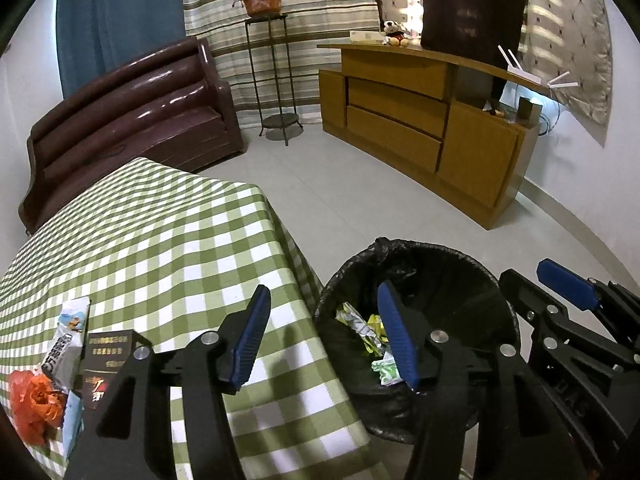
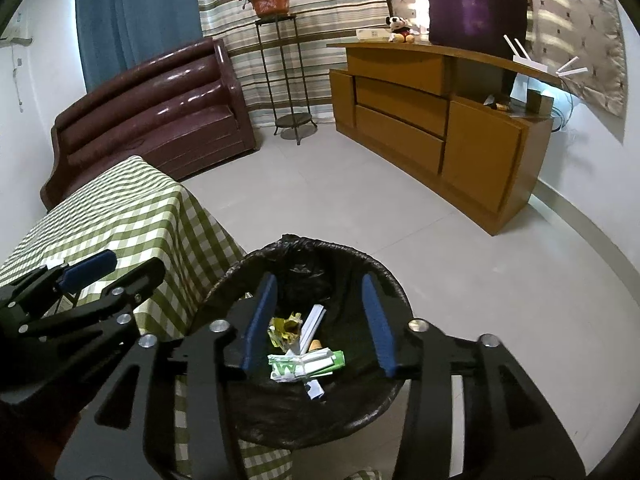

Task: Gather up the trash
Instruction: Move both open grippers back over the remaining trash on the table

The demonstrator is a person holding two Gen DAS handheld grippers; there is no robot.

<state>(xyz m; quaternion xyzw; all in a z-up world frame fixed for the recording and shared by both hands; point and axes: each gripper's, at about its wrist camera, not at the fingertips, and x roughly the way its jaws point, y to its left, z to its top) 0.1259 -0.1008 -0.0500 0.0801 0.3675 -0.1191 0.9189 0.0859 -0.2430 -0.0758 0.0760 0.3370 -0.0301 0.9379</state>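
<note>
A trash bin (image 1: 460,280) lined with a black bag stands on the floor beside the table (image 1: 160,232); it also shows in the right wrist view (image 2: 340,264). Wrappers (image 2: 306,362) lie inside it. My right gripper (image 2: 316,320) is open and empty, right above the bin. My left gripper (image 1: 324,336) is open and empty, over the table's right edge and the bin's rim. On the table at the lower left lie an orange plastic scrap (image 1: 34,404), a white and blue wrapper (image 1: 68,340) and a dark box (image 1: 106,356).
A brown sofa (image 1: 132,116) stands behind the table. A metal plant stand (image 1: 276,80) with a potted plant and a wooden cabinet (image 1: 432,132) stand at the back. Grey tiled floor (image 1: 360,200) lies between them.
</note>
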